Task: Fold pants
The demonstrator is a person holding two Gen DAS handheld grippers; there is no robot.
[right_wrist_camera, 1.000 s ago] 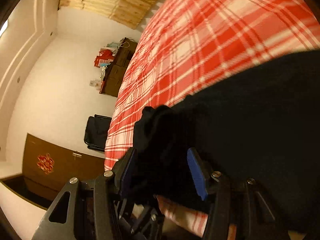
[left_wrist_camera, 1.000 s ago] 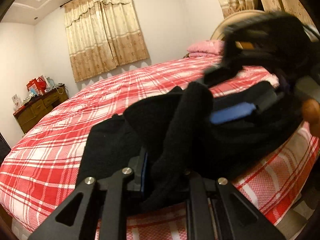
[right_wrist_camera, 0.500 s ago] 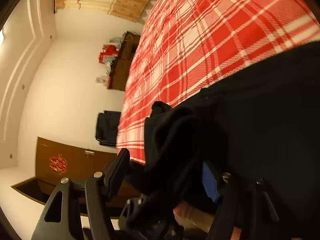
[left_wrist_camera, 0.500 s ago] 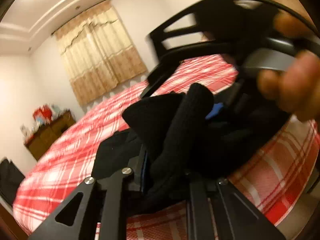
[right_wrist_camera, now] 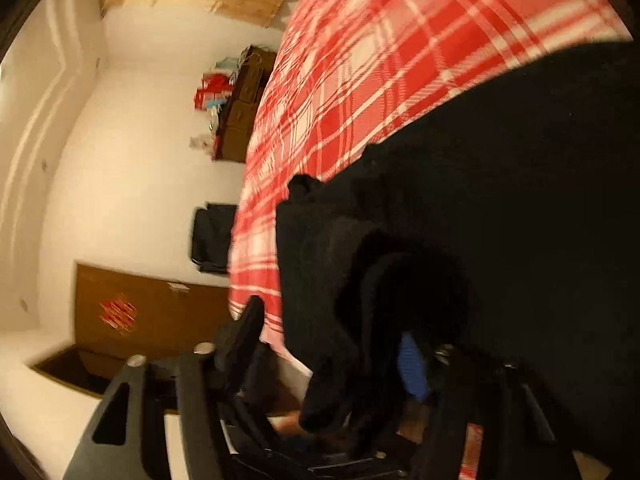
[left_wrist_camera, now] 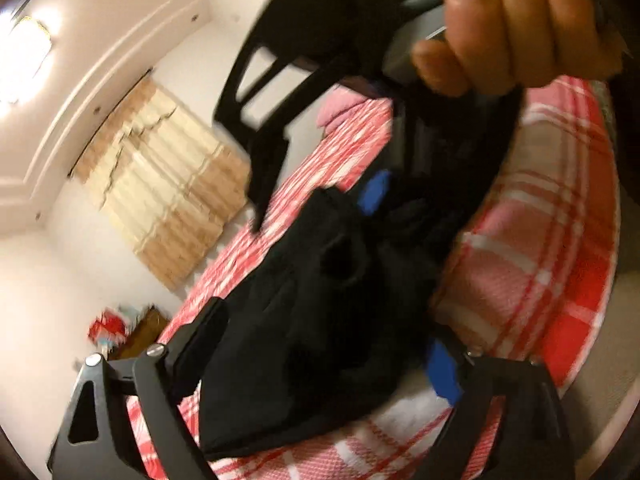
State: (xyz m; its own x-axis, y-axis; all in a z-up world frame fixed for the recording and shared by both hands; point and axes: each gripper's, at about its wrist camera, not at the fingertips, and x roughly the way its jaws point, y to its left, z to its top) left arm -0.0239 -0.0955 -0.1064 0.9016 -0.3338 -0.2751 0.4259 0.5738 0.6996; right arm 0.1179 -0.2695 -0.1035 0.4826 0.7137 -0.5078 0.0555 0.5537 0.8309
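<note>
Left-wrist view: I am holding the left gripper (left_wrist_camera: 324, 344) with its jaws just sprung wide apart. The bunched black pants (left_wrist_camera: 320, 320) are lying between the fingers, but the blue pad (left_wrist_camera: 440, 368) and the bare black finger opposite are standing clear of the cloth, so I read this tool as released. The pants are resting on the near edge of the red plaid bedspread (left_wrist_camera: 540, 264).

Right-wrist view: the right gripper (right_wrist_camera: 332, 344) has just been closing, and a thick roll of the same cloth is filling the gap between its fingers. The blue pad (right_wrist_camera: 412, 364) is lying against the fabric; the other finger seems to be standing slightly off it. I cannot tell whether this is a true pinch.

Doing the step well, as I judge it: I am handing the gathered end from the left tool to the right. I should be confirming that the right pads are biting through every layer before drawing the left tool back, and backing it straight out so neither finger snags a fold.

Hard to make out: both views are motion-blurred. The black cloth is swallowing its own edges, so waistband, legs and fold lines cannot be told apart. The person's hand (left_wrist_camera: 508, 28) and the right tool's frame are covering the far part of the garment, and its full spread is cut off.
</note>
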